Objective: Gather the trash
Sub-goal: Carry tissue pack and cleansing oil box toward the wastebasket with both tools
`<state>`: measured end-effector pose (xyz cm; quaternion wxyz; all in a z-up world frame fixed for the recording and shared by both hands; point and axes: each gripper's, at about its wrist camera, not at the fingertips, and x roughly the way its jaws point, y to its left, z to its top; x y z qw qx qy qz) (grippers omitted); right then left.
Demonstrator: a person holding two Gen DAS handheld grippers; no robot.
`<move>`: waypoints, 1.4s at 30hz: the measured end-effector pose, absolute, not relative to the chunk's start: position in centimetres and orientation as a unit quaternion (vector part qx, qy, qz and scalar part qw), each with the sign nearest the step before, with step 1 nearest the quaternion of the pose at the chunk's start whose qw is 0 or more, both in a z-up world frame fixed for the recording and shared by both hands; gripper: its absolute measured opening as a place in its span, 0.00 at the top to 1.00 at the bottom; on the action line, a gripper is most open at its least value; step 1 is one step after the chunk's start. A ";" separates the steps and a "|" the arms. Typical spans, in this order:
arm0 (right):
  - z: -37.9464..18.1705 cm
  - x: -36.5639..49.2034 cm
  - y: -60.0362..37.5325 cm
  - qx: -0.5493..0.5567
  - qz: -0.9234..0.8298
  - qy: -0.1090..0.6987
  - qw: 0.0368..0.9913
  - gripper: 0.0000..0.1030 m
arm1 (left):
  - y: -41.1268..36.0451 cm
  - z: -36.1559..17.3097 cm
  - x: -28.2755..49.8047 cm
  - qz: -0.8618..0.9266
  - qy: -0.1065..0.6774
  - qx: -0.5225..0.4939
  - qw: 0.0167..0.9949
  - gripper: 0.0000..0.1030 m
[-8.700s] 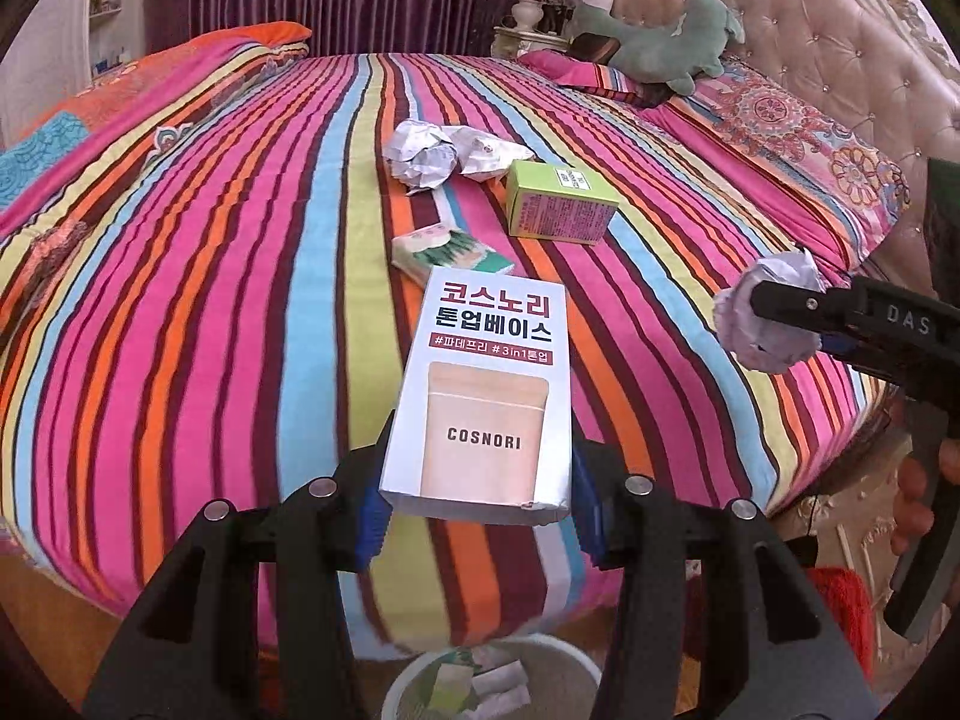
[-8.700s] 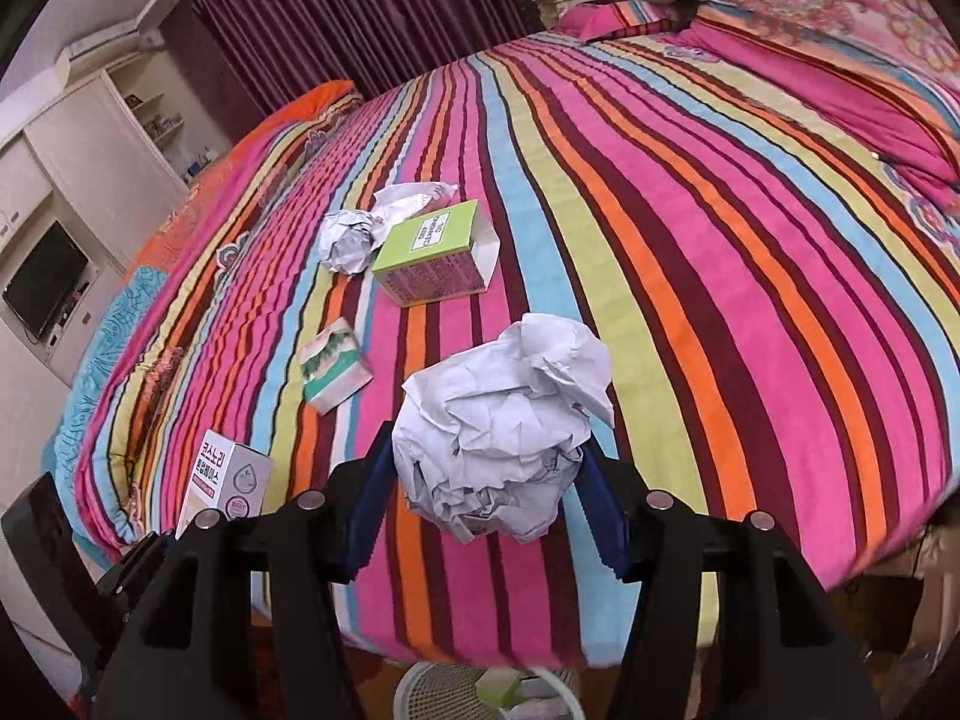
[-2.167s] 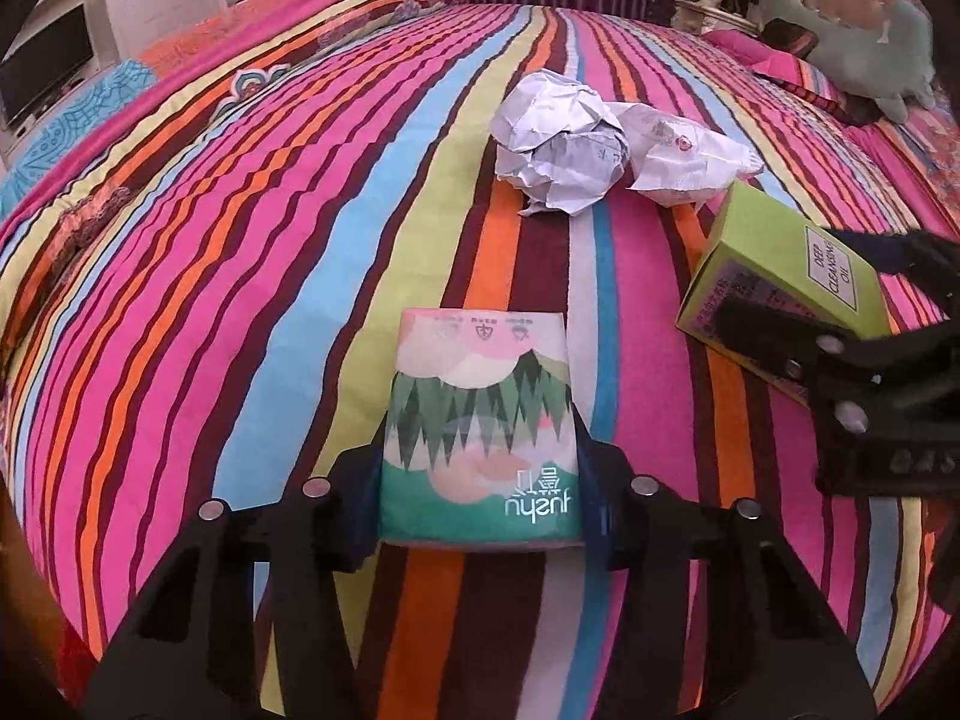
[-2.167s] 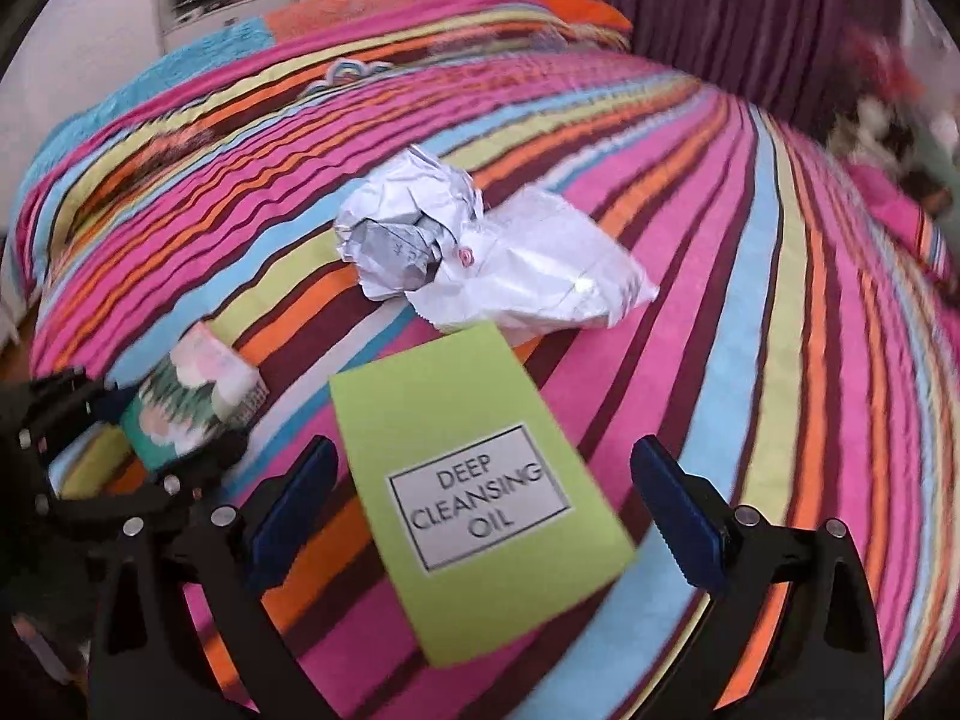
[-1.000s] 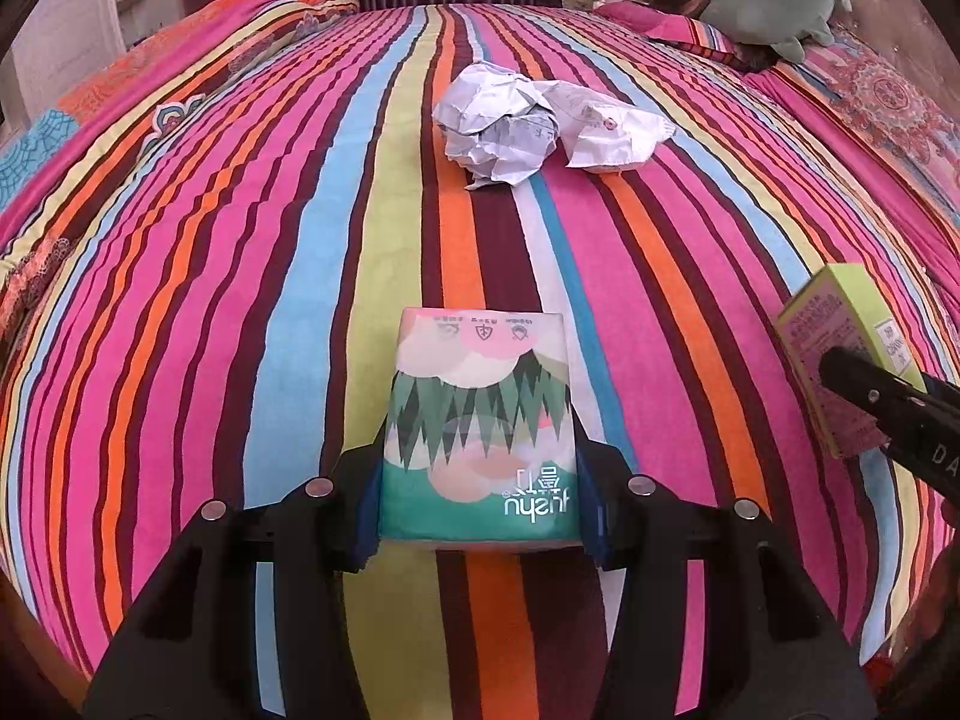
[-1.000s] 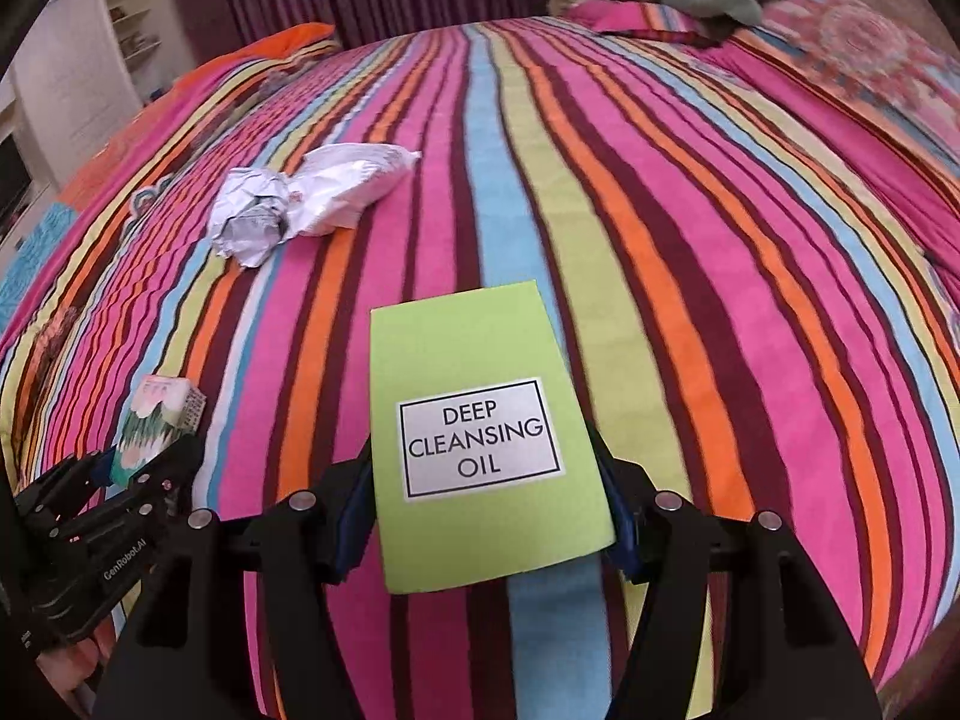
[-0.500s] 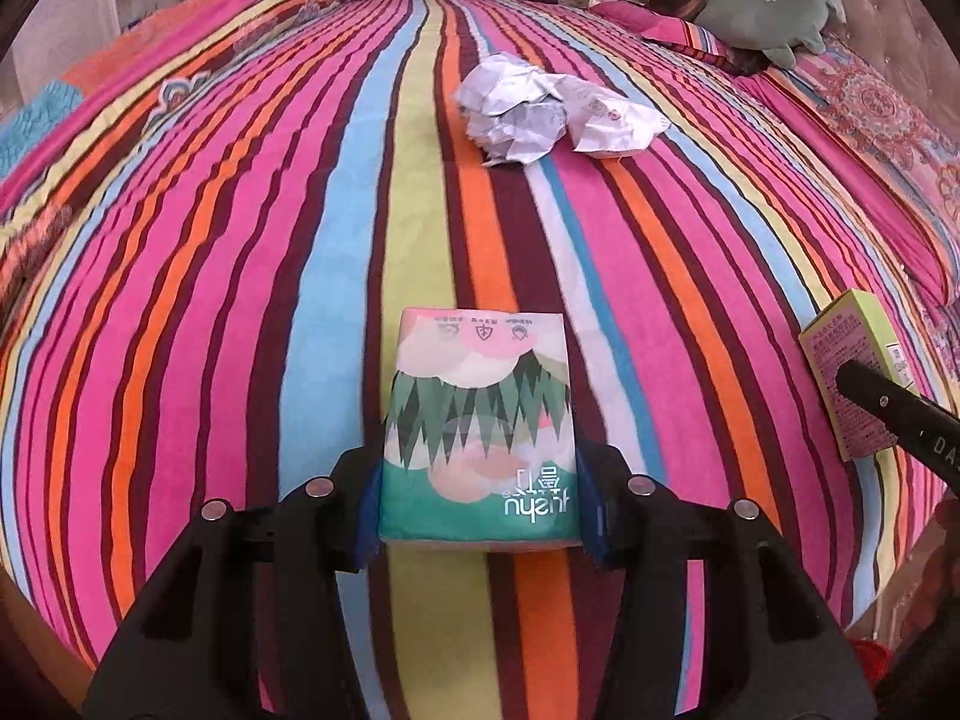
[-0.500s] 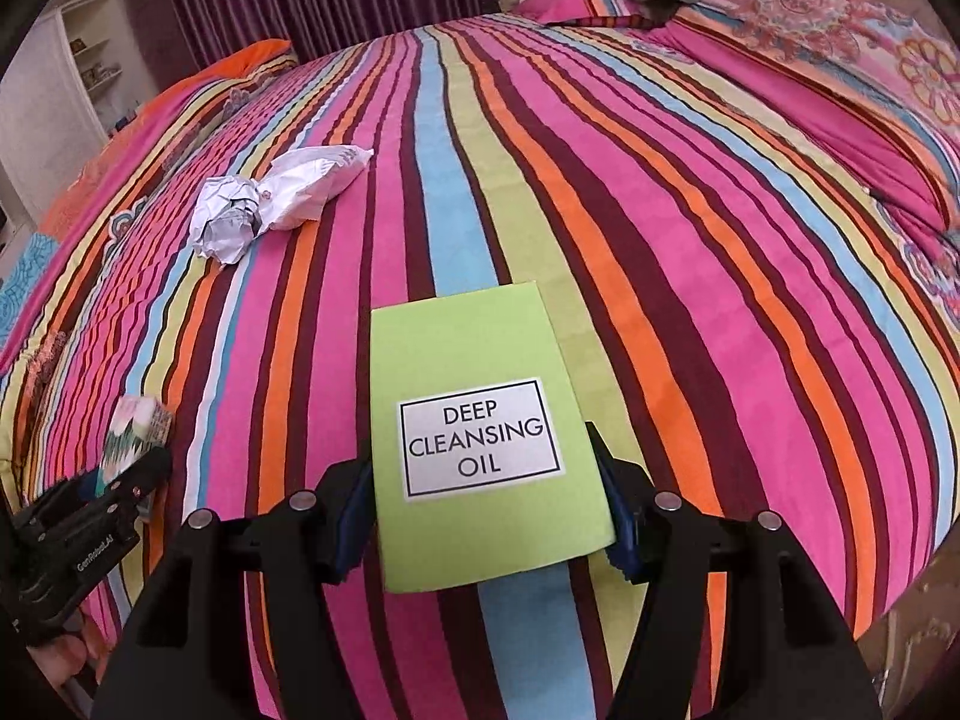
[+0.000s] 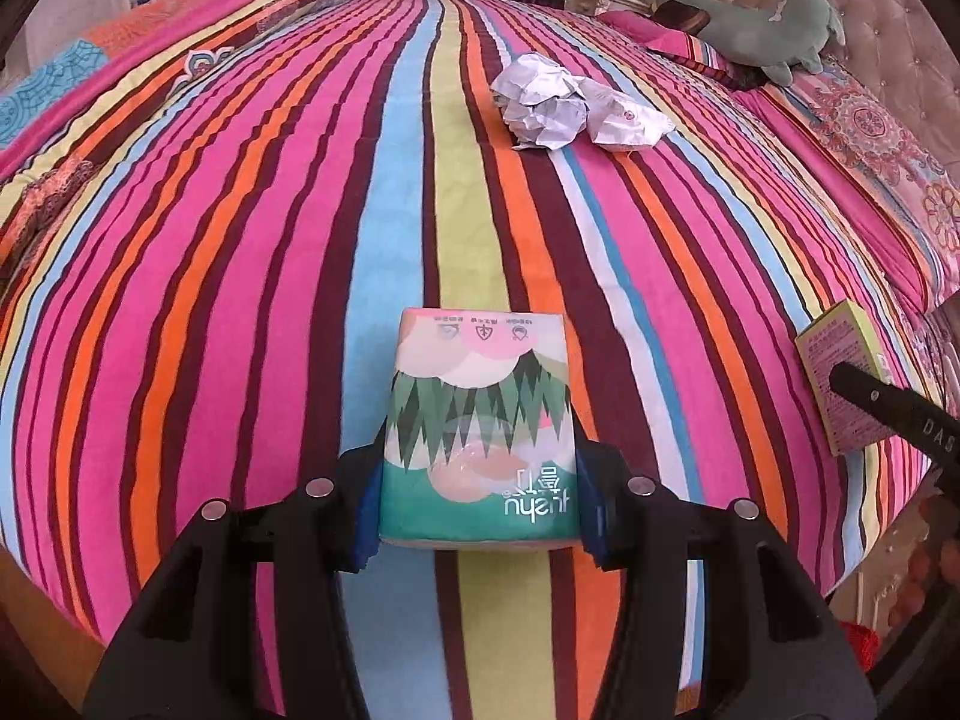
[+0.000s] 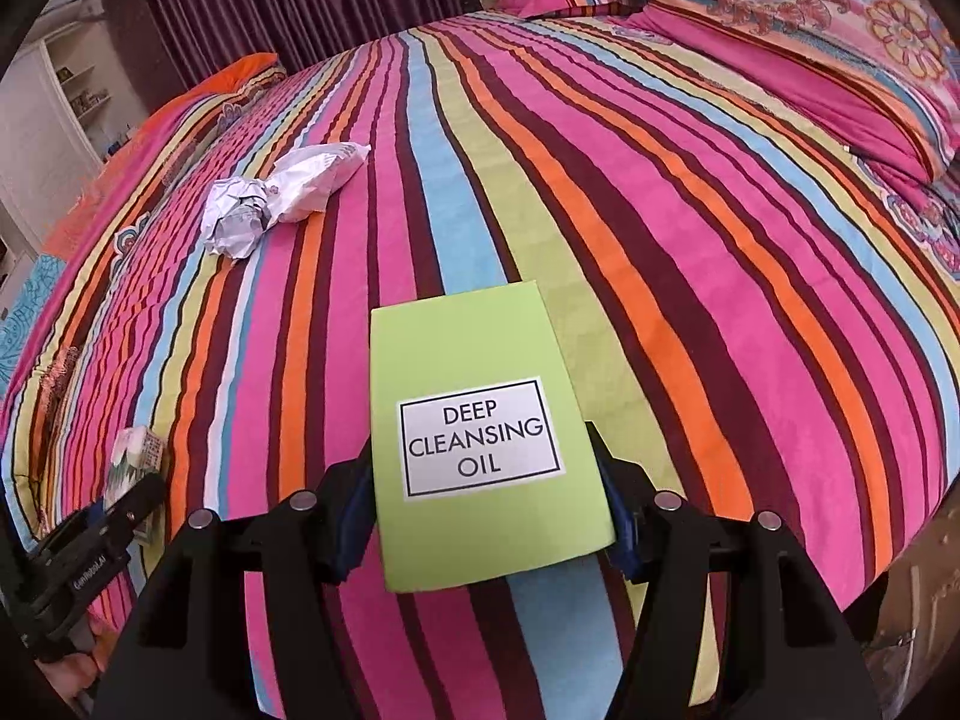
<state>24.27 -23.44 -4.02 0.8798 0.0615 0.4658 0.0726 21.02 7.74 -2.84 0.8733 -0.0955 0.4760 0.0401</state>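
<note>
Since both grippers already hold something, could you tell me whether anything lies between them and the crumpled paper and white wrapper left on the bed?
Nothing visible does. The crumpled paper and white wrapper lie touching on the striped bedspread, with only bare cover between them and the left gripper, shut on the tissue pack, and the right gripper, shut on the green box.

Bedroom: striped bed [image 9: 300, 240], tufted headboard [image 9: 888, 18]
</note>
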 end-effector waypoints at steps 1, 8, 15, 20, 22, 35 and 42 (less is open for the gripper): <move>-4.0 24.0 -23.5 0.066 0.072 0.466 0.879 0.43 | 7.8 -2.7 20.6 0.040 0.476 -0.094 0.874 0.52; -3.5 21.7 -23.7 0.088 0.077 0.462 0.879 0.43 | 7.8 -1.7 18.0 0.040 0.468 -0.073 0.880 0.52; -1.9 18.4 -23.9 0.110 0.093 0.447 0.883 0.43 | 7.4 -0.1 14.7 0.037 0.452 -0.057 0.890 0.52; -0.9 15.6 -24.1 0.121 0.109 0.436 0.885 0.43 | 6.5 0.6 12.1 0.031 0.445 -0.044 0.894 0.52; -0.8 14.2 -24.1 0.125 0.116 0.434 0.885 0.43 | 5.9 0.7 10.8 0.025 0.442 -0.038 0.896 0.52; -6.0 5.7 -23.4 0.131 0.130 0.497 0.848 0.43 | 2.7 -4.1 3.5 -0.005 0.499 -0.017 0.866 0.52; -12.5 4.7 -22.5 0.148 0.129 0.596 0.778 0.43 | 2.0 -10.1 2.4 -0.023 0.600 -0.048 0.799 0.52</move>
